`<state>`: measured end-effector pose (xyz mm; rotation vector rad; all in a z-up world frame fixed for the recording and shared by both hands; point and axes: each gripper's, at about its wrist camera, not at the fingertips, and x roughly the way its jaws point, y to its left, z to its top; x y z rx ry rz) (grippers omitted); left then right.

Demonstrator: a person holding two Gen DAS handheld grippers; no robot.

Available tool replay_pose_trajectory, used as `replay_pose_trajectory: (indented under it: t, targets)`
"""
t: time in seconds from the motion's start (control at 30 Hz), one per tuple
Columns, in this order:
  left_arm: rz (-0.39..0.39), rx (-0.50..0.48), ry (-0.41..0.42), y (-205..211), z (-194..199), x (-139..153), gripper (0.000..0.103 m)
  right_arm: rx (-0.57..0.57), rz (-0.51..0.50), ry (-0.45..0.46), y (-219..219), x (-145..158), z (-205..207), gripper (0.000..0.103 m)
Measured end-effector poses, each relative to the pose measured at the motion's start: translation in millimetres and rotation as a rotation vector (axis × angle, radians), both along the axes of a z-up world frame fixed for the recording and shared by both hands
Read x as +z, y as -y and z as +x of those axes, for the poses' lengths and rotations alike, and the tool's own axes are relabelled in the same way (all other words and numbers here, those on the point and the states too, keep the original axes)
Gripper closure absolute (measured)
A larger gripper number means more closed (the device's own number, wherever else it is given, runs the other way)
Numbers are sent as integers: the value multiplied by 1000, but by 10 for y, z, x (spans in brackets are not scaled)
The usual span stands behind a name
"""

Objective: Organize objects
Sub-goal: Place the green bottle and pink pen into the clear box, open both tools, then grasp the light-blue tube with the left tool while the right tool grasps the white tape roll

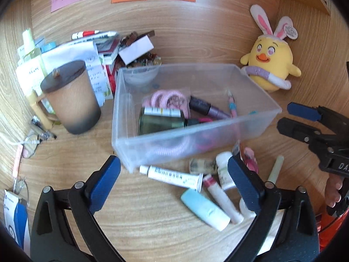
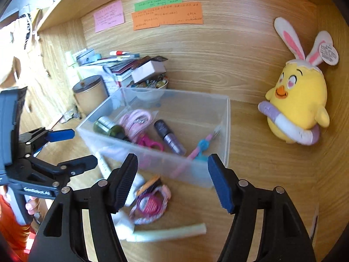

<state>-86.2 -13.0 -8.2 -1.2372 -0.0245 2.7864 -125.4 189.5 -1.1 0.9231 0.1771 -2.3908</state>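
A clear plastic bin [image 1: 135,144] [image 2: 226,131] stands on the wooden desk. It holds a green bottle [image 1: 161,122], a pink cable [image 1: 163,100], a purple tube [image 2: 170,139], pink scissors and a pen. My left gripper [image 1: 174,179] is open and empty just in front of the bin, over a white ointment tube [image 1: 172,175], a light blue bottle [image 1: 205,209] and a lip balm [image 1: 222,198]. My right gripper [image 2: 172,179] is open and empty above a pink pouch [image 2: 150,205] and a pale green stick [image 2: 174,231].
A brown lidded cup [image 1: 72,100] and a pile of papers and a box [image 1: 135,48] stand left of the bin. A yellow plush chick [image 1: 270,63] [image 2: 298,102] leans on the back wall at right. Glasses [image 1: 30,144] lie at far left.
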Motion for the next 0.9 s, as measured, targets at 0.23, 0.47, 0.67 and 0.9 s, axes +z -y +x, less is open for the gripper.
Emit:
replay_pose_trajectory:
  t: [0.23,0.47,0.67,0.9]
  targets:
    - [-12,1,106,-30,116,-329,3,40,17,28,-2,-201,297,40]
    - [69,-17,171,-62,114,-503,3,94,42,62,86,-401,512,40]
    - [9,-24,149,-71,245,-540,3,134,51,103,179,-552,593,40]
    - [-36,-7,137,-3,349,-539,20,169,73,112,282,-674,647,40]
